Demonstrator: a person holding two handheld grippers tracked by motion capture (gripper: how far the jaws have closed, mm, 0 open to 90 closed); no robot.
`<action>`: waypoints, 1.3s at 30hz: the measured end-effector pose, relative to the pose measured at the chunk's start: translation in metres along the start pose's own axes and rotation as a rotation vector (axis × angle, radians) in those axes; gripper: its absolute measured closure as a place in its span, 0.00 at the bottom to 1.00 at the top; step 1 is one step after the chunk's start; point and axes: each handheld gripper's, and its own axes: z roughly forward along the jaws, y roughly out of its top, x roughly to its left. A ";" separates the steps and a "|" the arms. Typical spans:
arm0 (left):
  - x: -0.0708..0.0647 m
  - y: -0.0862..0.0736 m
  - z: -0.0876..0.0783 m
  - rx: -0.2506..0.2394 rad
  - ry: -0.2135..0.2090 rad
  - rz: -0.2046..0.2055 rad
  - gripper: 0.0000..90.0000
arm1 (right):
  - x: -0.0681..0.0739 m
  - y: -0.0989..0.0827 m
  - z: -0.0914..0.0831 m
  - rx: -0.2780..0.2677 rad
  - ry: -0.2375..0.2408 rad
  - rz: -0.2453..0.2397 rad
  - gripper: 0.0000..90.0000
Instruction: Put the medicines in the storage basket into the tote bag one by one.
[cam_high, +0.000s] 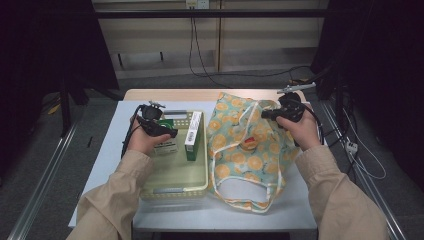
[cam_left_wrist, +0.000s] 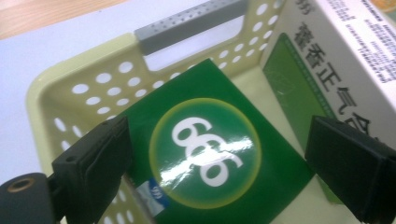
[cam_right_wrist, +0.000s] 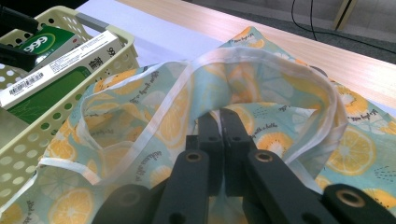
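My right gripper (cam_right_wrist: 219, 116) pinches the bag's (cam_high: 240, 150) rim shut-tight, holding its mouth up; my left gripper (cam_left_wrist: 210, 158), jaws apart, straddles the green box (cam_left_wrist: 205, 158) in the basket (cam_high: 197, 187) (unclamped).

Green box (cam_left_wrist: 205, 154) marked "666", glossy, lying flat in the far end of a pale yellow perforated basket (cam_high: 200, 172), beside a white-and-green carton. Fabric bag (cam_high: 245, 150), teal with orange-slice print and white trim, crumpled on the counter just right of the basket, rim lifted.
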 end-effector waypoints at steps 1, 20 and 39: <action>0.000 -0.001 0.000 -0.006 0.002 -0.007 0.07 | 0.000 0.000 0.000 0.000 -0.001 -0.001 1.00; -0.006 -0.001 0.007 0.012 0.041 -0.017 0.02 | 0.003 0.000 0.000 -0.003 0.004 -0.007 1.00; 0.000 -0.002 0.004 -0.023 0.082 -0.041 0.08 | 0.002 -0.001 -0.001 0.000 0.008 -0.011 1.00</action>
